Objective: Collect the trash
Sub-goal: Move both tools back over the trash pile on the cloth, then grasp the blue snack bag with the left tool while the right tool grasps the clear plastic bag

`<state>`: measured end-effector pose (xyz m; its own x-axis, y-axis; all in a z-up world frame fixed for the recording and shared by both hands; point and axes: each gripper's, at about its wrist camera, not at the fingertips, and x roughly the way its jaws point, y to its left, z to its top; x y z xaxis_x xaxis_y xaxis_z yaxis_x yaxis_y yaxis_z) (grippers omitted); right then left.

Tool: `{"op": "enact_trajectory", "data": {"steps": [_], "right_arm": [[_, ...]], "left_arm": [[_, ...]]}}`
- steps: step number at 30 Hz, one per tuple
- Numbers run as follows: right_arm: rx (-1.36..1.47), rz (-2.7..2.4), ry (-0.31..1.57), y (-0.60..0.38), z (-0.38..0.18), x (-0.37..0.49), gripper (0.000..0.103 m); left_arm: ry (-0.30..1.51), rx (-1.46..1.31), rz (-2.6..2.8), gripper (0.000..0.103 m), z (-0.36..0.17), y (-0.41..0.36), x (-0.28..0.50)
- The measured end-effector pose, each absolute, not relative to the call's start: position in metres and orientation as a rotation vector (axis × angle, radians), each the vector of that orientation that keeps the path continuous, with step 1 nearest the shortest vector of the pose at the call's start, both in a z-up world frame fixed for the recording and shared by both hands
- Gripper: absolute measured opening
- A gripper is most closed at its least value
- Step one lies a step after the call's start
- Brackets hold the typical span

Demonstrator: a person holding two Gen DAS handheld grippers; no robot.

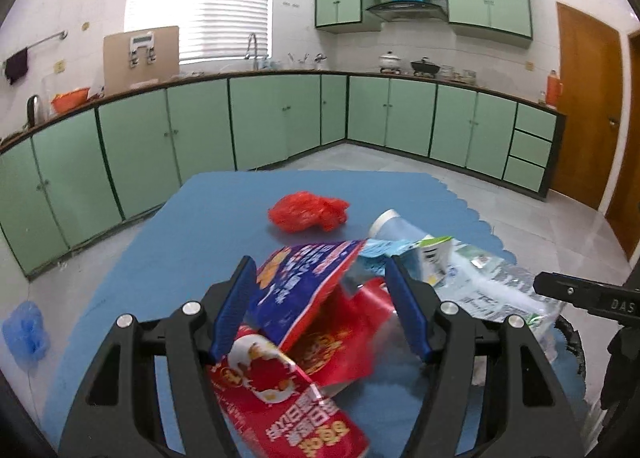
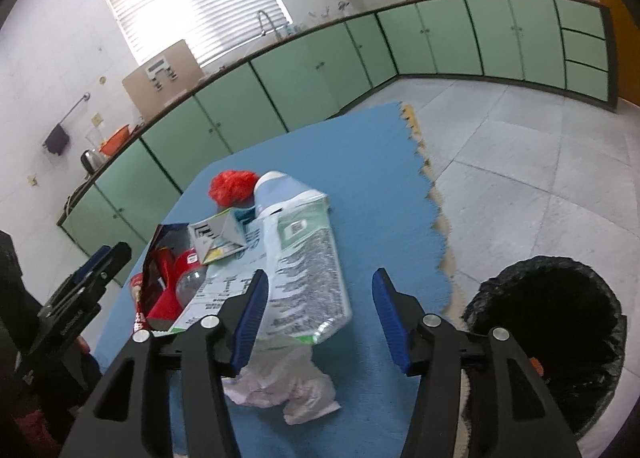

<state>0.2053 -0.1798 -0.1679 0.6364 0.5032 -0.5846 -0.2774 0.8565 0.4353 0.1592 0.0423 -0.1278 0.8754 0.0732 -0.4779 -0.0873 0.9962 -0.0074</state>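
Your left gripper (image 1: 320,306) is spread apart over a crinkled red-and-blue foil snack bag (image 1: 312,278), pads not pressing it. Your right gripper (image 2: 318,318) is also apart, nothing clamped; a clear printed plastic pouch (image 2: 308,266) lies just ahead, crumpled white tissue (image 2: 288,390) beneath, black-lined round bin (image 2: 552,342) to its right. Blue foam mat (image 2: 360,162) underneath. Print is Chinese, too blurred to read.

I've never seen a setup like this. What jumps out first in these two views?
A heap of wrappers: a red and blue snack bag lies between the open blue fingers of the left gripper, on a blue foam mat. A crumpled red plastic bag sits alone farther back. In the right wrist view, the right gripper stands open over a printed clear bag, with a black-lined trash bin to the right, off the mat.
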Motion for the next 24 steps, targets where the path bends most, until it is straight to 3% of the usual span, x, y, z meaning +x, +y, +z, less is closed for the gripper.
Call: {"op": "enact_trajectory", "data": {"steps": [9, 16, 24], "right_arm": [[0.382, 0.563, 0.835, -0.168, -0.175, 0.214, 0.051], [0.321, 0.575, 0.789, -0.161, -0.159, 0.208, 0.009], [0.296, 0.582, 0.726, -0.164, -0.139, 0.203, 0.003]], "left_arm": [[0.498, -0.036, 0.083, 0.068, -0.133, 0.057, 0.160], [0.534, -0.042, 0.068, 0.070, -0.145, 0.056, 0.170], [0.556, -0.015, 0.076, 0.070, -0.153, 0.057, 0.191]]}}
